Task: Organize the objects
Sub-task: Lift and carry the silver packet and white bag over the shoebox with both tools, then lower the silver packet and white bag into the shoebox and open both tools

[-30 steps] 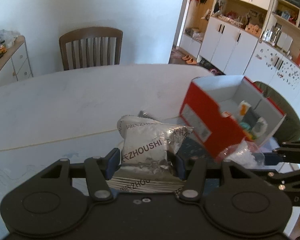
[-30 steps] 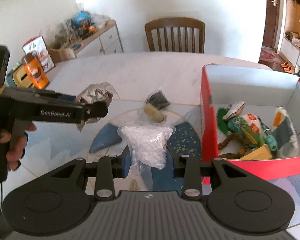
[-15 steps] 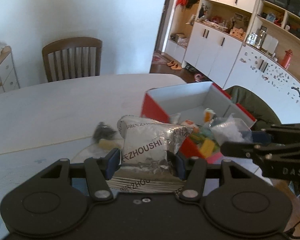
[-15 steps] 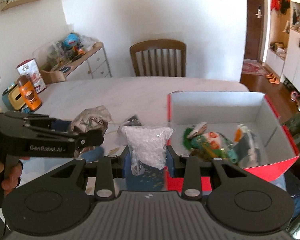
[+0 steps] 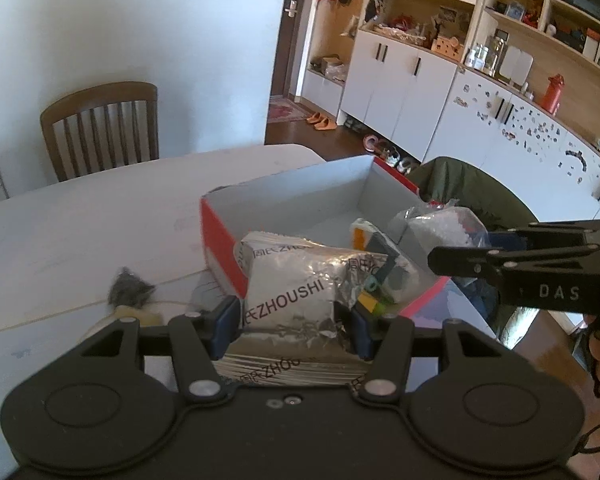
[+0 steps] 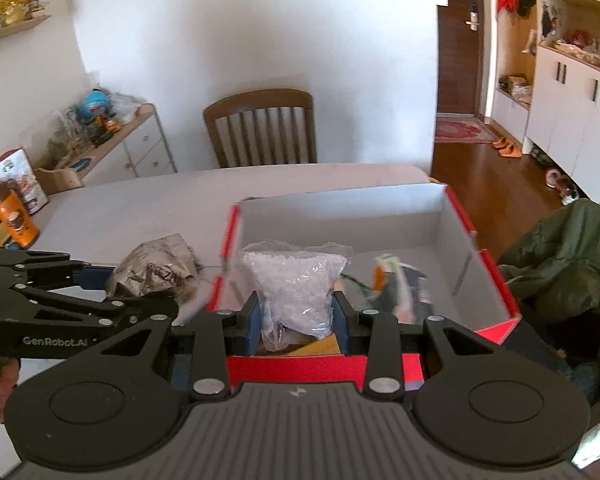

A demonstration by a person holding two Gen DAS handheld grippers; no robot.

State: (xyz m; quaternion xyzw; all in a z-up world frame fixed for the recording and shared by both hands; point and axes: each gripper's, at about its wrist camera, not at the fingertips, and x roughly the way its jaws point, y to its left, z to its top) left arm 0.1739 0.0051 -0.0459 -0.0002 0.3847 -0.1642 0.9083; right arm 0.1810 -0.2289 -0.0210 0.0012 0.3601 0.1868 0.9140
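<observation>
Over red box [image 6: 496, 276]: right tongs [image 6: 294, 314] grip clear bag [image 6: 296, 280]; left tongs [image 5: 290, 326] grip foil pouch [image 5: 296, 288].

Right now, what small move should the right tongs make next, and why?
Probably lower a little and open. The right tongs grip the clear bag above the open red box, past its near wall, so it should drop inside. The left tongs hold the foil pack at the box's edge.

Probably a home dining room: wooden chair [image 6: 260, 128], white table [image 6: 148, 208], cabinets [image 5: 400, 88], shoes [image 5: 320, 122] by door.
</observation>
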